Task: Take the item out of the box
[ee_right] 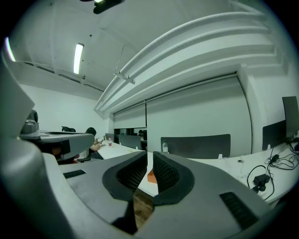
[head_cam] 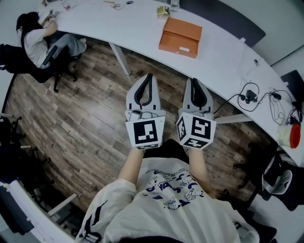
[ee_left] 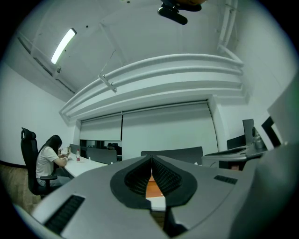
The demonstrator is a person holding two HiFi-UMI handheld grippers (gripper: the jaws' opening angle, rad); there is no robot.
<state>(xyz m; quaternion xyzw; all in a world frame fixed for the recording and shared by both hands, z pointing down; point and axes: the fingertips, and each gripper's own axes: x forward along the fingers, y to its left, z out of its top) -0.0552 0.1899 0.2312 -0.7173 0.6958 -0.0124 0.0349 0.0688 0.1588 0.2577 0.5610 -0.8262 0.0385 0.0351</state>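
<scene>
A flat orange box [head_cam: 180,36] with a white label lies closed on the long curved white table [head_cam: 137,28]. The item inside is hidden. My left gripper [head_cam: 149,76] and right gripper [head_cam: 194,80] are side by side over the wooden floor, short of the table's near edge, pointing level toward the box. Both are shut with nothing between the jaws. In the left gripper view the box [ee_left: 153,186] shows as an orange sliver past the left gripper [ee_left: 152,161]. The right gripper view shows the box [ee_right: 152,176] just beyond the right gripper [ee_right: 150,156].
A person [head_cam: 35,38] sits on an office chair at the table's far left end. Black cables and a charger [head_cam: 249,95] lie on the table at the right. A bottle [head_cam: 174,4] stands behind the box. A slanted table leg [head_cam: 121,59] reaches the floor. A dark chair [head_cam: 280,180] stands at the right.
</scene>
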